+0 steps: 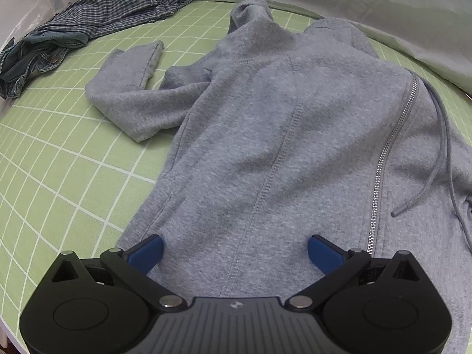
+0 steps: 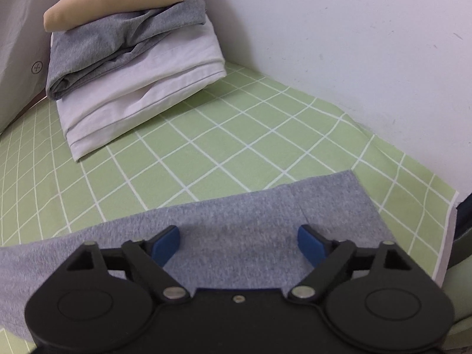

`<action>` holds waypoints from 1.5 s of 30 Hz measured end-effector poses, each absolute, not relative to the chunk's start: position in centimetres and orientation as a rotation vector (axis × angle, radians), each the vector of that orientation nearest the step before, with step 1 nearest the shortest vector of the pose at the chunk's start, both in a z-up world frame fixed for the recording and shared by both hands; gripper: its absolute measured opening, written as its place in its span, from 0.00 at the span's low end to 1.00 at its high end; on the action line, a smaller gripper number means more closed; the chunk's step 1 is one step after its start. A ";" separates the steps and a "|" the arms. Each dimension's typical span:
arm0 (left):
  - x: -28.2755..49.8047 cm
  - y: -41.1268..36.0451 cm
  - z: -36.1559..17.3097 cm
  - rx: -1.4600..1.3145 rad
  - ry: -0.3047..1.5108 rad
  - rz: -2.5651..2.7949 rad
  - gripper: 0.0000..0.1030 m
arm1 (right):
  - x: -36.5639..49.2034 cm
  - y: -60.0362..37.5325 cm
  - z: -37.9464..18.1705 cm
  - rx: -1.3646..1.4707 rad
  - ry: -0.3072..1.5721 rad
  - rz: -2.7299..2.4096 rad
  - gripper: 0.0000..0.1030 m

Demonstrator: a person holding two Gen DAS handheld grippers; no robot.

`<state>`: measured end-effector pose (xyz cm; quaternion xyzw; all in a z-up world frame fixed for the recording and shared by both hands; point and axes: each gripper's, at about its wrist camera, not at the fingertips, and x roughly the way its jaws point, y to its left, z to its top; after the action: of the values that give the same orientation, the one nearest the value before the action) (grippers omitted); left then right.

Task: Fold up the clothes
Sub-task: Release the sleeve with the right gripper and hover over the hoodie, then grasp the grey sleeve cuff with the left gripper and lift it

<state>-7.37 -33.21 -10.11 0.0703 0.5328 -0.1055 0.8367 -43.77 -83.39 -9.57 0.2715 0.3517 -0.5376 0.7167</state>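
A grey zip hoodie (image 1: 265, 124) lies flat mid-sheet (image 1: 59, 162), one sleeve bent toward the checked shirt (image 1: 88, 20) at the far edge. Left gripper (image 1: 236, 250) and right gripper (image 2: 238, 243) gape wide above its fabric, holding nothing. Folded clothes (image 2: 129, 59) are stacked in the sheet's far corner.

The grey hoodie (image 1: 265, 124) is cut off by the right edge of the left wrist picture, so its right sleeve is not seen, and its lower hem is hidden behind the left claw (image 1: 235, 250). In the right wrist picture the hoodie's grey cloth (image 2: 236, 230) runs under the right claw (image 2: 238, 243) and out past the left edge. Far left of the hoodie, the checked shirt (image 1: 97, 20) is crumpled and partly cut off, so its shape cannot be told.
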 end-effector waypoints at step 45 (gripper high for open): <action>15.7 -16.3 -9.3 0.062 1.065 -0.238 0.78 | -19.2 -55.6 -8.6 0.499 0.924 -0.847 1.00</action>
<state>15.68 -16.27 -9.25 0.0296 0.5062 -0.1131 0.8545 -19.21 -55.60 -8.60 0.2310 0.4278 -0.3920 0.7810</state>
